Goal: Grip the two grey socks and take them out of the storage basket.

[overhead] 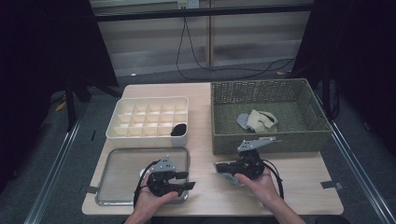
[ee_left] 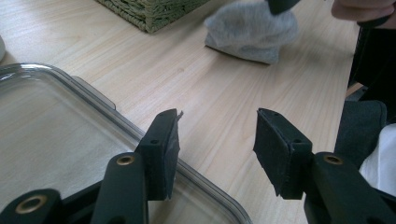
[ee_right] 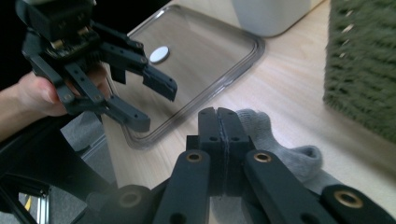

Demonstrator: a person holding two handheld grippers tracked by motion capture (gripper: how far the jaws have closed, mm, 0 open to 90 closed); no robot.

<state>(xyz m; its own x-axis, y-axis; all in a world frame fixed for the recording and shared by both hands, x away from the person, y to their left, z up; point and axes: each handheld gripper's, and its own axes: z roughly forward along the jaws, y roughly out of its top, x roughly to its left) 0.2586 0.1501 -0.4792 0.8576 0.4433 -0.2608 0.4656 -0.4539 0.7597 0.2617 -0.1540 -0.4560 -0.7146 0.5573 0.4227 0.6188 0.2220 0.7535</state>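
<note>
A grey sock [overhead: 228, 177] [ee_left: 250, 30] [ee_right: 285, 144] hangs at the table's front, just left of the person's right hand. My right gripper [overhead: 218, 168] [ee_right: 218, 126] is shut on it, its pads pressed together with a thin edge of fabric between them. My left gripper [overhead: 187, 180] [ee_left: 217, 140] [ee_right: 154, 100] is held over the front right corner of a clear tray [overhead: 109, 200] [ee_left: 56, 121] [ee_right: 205, 51]. Its jaws stand apart with nothing between them and point toward the sock.
A green woven basket [overhead: 266, 140] [ee_left: 149, 11] [ee_right: 364, 65] at the back right holds a beige sock [overhead: 259, 120] and a grey one. A white divided box [overhead: 149, 135] at the back left holds a black item [overhead: 179, 129]. A small white disc [ee_right: 160, 54] lies in the tray.
</note>
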